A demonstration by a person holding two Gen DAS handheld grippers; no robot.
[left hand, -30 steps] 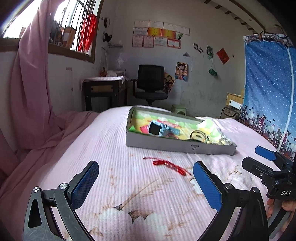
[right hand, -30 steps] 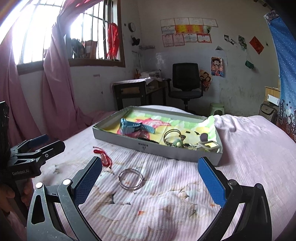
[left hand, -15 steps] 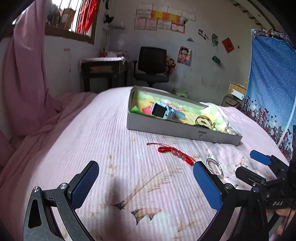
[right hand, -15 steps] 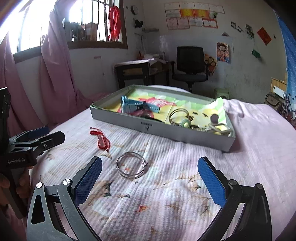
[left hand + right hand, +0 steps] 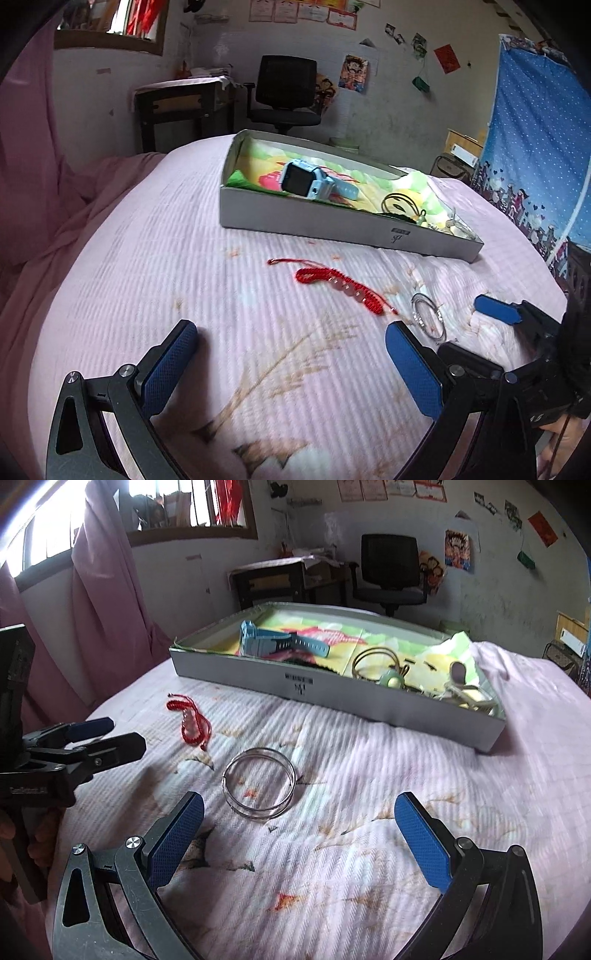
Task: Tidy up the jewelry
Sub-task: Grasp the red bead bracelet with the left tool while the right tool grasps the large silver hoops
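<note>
A red beaded string bracelet (image 5: 341,282) (image 5: 191,720) lies on the pink bed sheet in front of a shallow grey box (image 5: 314,225) (image 5: 332,686). Silver bangles (image 5: 258,788) (image 5: 428,319) rest on the sheet to its right. The box holds a blue watch (image 5: 310,181) (image 5: 273,644), a thin gold hoop (image 5: 375,661) and small pieces at its right end. My left gripper (image 5: 291,360) hovers open just short of the red bracelet. My right gripper (image 5: 299,834) is open just short of the bangles, which lie ahead toward its left finger. Nothing is between either pair of fingers.
The bed (image 5: 184,258) falls away on the left toward pink curtains (image 5: 103,602). A dark desk (image 5: 184,103) and black office chair (image 5: 286,92) stand beyond the box. A blue patterned curtain (image 5: 539,122) hangs at the right. A hand (image 5: 40,834) grips the left tool.
Both grippers have moved forward and tilted down toward the sheet. The red bracelet and the bangles appear larger and closer. Both stay open.
</note>
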